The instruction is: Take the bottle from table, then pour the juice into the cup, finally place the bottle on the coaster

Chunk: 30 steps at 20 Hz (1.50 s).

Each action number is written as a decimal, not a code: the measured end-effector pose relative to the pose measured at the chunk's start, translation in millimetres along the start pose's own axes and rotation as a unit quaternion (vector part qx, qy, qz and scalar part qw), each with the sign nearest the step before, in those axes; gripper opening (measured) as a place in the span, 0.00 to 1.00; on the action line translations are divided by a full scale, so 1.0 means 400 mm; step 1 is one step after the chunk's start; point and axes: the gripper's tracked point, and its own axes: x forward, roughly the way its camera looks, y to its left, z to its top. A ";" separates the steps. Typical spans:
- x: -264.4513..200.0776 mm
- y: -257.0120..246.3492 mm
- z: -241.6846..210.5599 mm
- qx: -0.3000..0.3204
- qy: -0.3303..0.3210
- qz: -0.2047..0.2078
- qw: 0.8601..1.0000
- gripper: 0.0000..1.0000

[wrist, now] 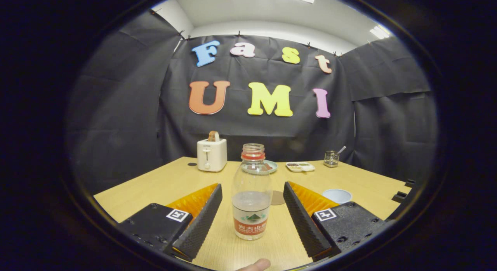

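A clear plastic bottle with no cap, a red neck ring and a red-and-white label stands upright on the wooden table, about a third full of pale liquid. It stands between my gripper's two fingers, which are spread wide and do not touch it. A round brown coaster lies flat just behind the bottle, partly hidden by it. A pale blue cup stands beyond the right finger, to the right of the coaster.
At the table's far side stand a white toaster with a slice in it, a small plate, a white tray and a wire holder. A fingertip shows below the fingers. Black cloth walls close the booth.
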 end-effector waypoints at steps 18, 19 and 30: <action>0.104 0.033 -0.054 -0.002 0.000 0.030 1.000 0.81; 0.092 0.031 -0.036 0.012 0.001 0.033 0.999 0.81; 0.036 0.053 0.202 0.167 -0.001 0.085 0.982 0.79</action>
